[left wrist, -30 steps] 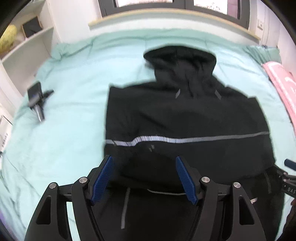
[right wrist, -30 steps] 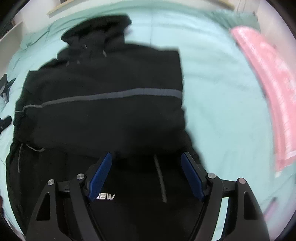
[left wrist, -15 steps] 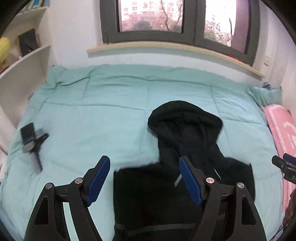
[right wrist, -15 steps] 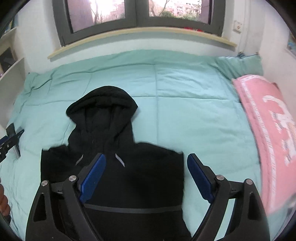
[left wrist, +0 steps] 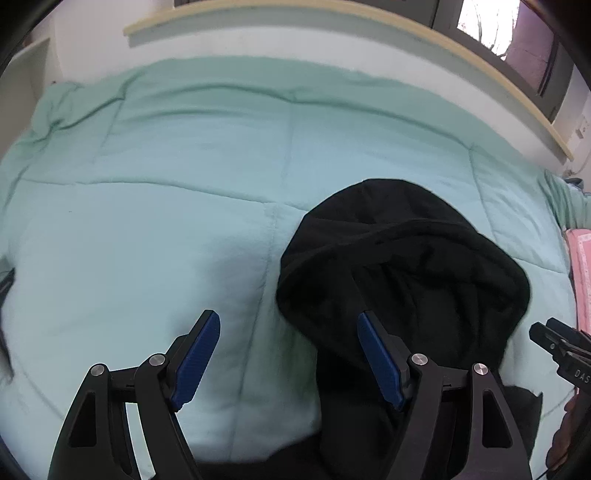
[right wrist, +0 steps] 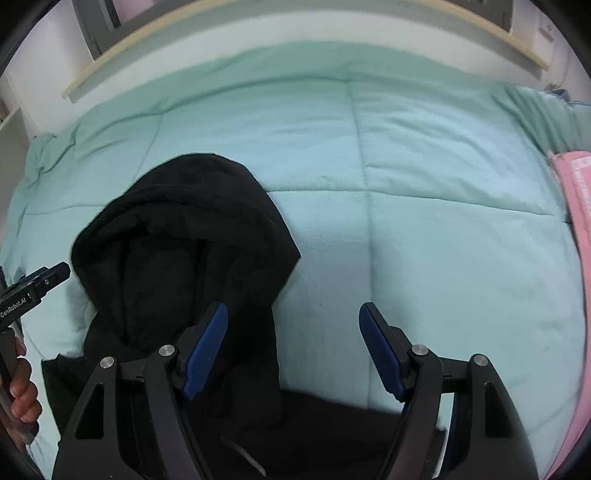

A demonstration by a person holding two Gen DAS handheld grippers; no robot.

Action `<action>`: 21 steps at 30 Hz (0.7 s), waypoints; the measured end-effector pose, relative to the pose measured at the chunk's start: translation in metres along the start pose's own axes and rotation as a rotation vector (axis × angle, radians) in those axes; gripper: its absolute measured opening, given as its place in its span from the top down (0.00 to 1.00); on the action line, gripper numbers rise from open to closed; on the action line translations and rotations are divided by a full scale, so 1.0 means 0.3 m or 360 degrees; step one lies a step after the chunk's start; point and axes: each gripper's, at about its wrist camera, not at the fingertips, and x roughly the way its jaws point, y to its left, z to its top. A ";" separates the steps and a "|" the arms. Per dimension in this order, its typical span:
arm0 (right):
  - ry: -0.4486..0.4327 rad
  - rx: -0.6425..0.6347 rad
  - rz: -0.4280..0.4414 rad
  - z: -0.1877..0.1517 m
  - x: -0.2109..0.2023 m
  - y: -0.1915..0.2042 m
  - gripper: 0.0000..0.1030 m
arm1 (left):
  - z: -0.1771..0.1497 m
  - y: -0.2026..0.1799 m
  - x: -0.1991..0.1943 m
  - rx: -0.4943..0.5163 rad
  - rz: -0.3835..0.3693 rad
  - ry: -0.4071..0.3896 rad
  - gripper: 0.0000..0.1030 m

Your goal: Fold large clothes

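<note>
A black hoodie lies flat on the mint green duvet [left wrist: 147, 221], its hood [left wrist: 399, 258] toward the window wall. My left gripper [left wrist: 288, 317] hovers open over the hood's left edge: the right pad is above black cloth, the left pad above bare duvet. In the right wrist view the hood [right wrist: 177, 236] sits left of centre. My right gripper [right wrist: 293, 308] hangs over the hood's right edge with its jaws closing; neither pad presses on cloth. Each gripper shows at the edge of the other's view: right gripper [left wrist: 557, 343], left gripper [right wrist: 40, 280].
A pink blanket [right wrist: 576, 221] lies along the bed's right side. A wooden window sill [left wrist: 332, 14] and white wall bound the far edge. A white shelf [left wrist: 22, 74] stands at the left. A person's hand [right wrist: 22, 391] grips the left tool.
Both grippers have travelled from over the hoodie's body and grey stripe up to its hood. The hoodie itself has stayed flat where it was.
</note>
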 end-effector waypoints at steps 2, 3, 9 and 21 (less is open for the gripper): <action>0.0021 0.0011 0.0000 0.018 0.056 0.001 0.26 | 0.008 -0.005 0.056 -0.0012 -0.0003 0.0020 0.24; 0.0034 0.0022 0.0010 0.029 0.085 0.000 0.26 | 0.011 -0.002 0.077 -0.0024 -0.0009 0.0025 0.24; 0.0036 0.0013 0.0087 0.055 0.169 -0.007 0.76 | 0.057 0.095 0.153 -0.0150 0.0090 0.0024 0.56; -0.0089 0.0075 0.0191 -0.060 0.067 -0.126 0.84 | -0.034 0.244 0.104 -0.0314 -0.0384 0.0218 0.70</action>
